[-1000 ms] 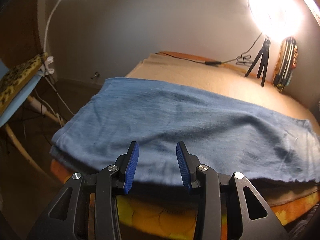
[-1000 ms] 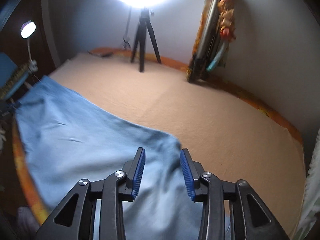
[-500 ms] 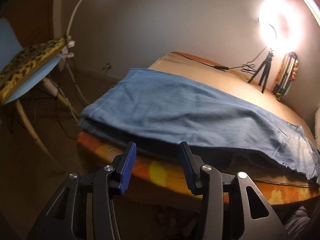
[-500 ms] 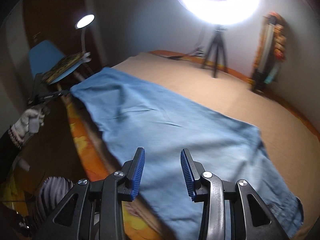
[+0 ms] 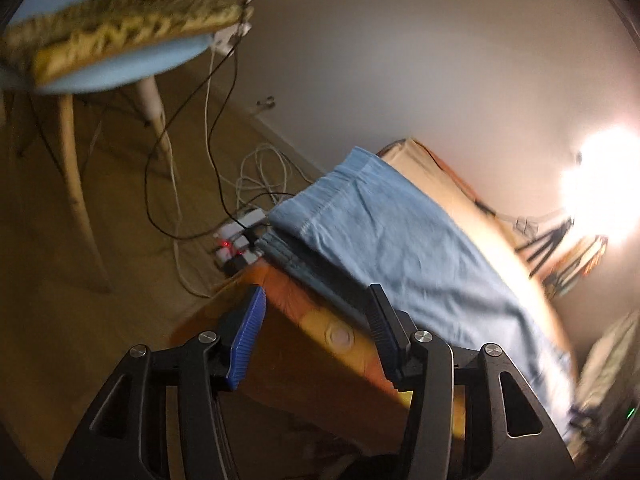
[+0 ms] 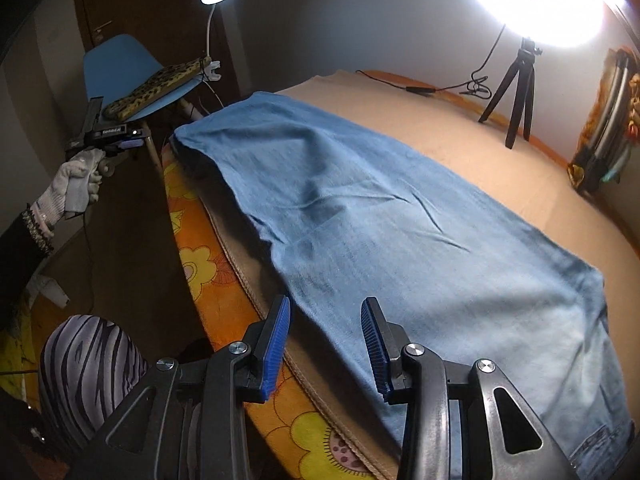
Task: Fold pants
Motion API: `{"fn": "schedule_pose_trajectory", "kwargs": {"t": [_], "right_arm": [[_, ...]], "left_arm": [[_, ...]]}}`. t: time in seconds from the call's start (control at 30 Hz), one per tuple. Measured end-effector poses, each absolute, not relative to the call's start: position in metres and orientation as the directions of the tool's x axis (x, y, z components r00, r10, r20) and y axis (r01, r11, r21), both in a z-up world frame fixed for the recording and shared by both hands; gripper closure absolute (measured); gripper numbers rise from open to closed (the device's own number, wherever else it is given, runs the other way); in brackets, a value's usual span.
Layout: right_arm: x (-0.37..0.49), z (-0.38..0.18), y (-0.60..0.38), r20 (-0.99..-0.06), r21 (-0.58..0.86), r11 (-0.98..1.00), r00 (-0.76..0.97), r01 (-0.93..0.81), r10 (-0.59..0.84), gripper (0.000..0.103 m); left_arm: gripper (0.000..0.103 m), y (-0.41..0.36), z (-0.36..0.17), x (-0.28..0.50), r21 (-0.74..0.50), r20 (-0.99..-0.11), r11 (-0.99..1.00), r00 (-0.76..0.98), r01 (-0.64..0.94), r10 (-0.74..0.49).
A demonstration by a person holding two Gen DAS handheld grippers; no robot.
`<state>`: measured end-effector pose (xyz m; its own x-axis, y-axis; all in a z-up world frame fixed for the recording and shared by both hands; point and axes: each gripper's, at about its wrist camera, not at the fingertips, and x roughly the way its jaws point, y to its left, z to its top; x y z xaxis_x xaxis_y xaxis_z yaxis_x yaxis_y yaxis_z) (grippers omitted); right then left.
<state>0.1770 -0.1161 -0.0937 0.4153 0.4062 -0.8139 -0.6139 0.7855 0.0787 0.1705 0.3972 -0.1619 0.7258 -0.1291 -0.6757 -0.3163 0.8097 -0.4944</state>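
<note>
Blue pants (image 6: 380, 208) lie flat in a long strip on the beige bed (image 6: 460, 128); their hem end (image 5: 340, 200) reaches the bed's corner. My left gripper (image 5: 316, 296) hovers off that corner over the orange mattress side. Its jaws are opening, with nothing between them. A gloved hand (image 6: 76, 184) holds it beside the bed in the right wrist view. My right gripper (image 6: 327, 304) stands open above the near long edge of the pants, its pads apart from the cloth.
A blue chair (image 6: 120, 68) with a leopard cushion (image 5: 120, 40) stands by the bed's corner. A power strip and cables (image 5: 240, 240) lie on the floor there. A ring light on a tripod (image 6: 520, 68) stands on the bed's far side. A striped knee (image 6: 88, 360) is near left.
The left gripper has swung left off the pants to the bed's corner and rolled, its jaws wider. The right gripper has drawn back, from the far end to the pants' near long edge.
</note>
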Motion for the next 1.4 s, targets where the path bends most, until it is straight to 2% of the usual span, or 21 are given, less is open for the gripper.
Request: {"fn": "schedule_pose_trajectory", "kwargs": {"t": [0.27, 0.57, 0.83, 1.1, 1.17, 1.23, 1.3, 1.33, 1.4], "right_arm": [[0.187, -0.081, -0.085, -0.806, 0.095, 0.767, 0.403, -0.634, 0.433, 0.065], [0.222, -0.063, 0.047, -0.763, 0.088, 0.607, 0.338, -0.790, 0.551, 0.065], [0.244, -0.098, 0.200, -0.775, 0.069, 0.415, 0.213, -0.907, 0.595, 0.065], [0.266, -0.146, 0.282, -0.828, 0.042, 0.361, 0.170, -0.931, 0.534, 0.066], [0.271, -0.153, 0.288, -0.840, 0.022, 0.370, 0.184, -0.929, 0.510, 0.073], [0.278, -0.157, 0.293, -0.846, 0.032, 0.390, 0.183, -0.920, 0.501, 0.074], [0.284, -0.159, 0.296, -0.849, 0.048, 0.406, 0.177, -0.913, 0.497, 0.084], [0.286, -0.160, 0.295, -0.851, 0.059, 0.412, 0.169, -0.909, 0.497, 0.092], [0.289, -0.161, 0.292, -0.851, 0.074, 0.428, 0.167, -0.901, 0.499, 0.094]], "left_arm": [[0.052, 0.426, -0.190, 0.202, -0.649, -0.639, 0.660, 0.742, -0.378, -0.203], [0.052, 0.443, -0.201, 0.209, -0.671, -0.635, 0.626, 0.744, -0.398, -0.207], [0.052, 0.459, -0.213, 0.203, -0.727, -0.598, 0.563, 0.765, -0.393, -0.238], [0.052, 0.456, -0.222, 0.203, -0.782, -0.557, 0.503, 0.775, -0.368, -0.299], [0.052, 0.455, -0.222, 0.204, -0.787, -0.552, 0.500, 0.776, -0.362, -0.307], [0.052, 0.453, -0.221, 0.206, -0.786, -0.552, 0.503, 0.774, -0.360, -0.308], [0.052, 0.452, -0.220, 0.208, -0.789, -0.549, 0.498, 0.775, -0.359, -0.312], [0.049, 0.451, -0.220, 0.209, -0.789, -0.550, 0.499, 0.775, -0.360, -0.310], [0.044, 0.448, -0.217, 0.212, -0.782, -0.554, 0.510, 0.774, -0.358, -0.307]]}}
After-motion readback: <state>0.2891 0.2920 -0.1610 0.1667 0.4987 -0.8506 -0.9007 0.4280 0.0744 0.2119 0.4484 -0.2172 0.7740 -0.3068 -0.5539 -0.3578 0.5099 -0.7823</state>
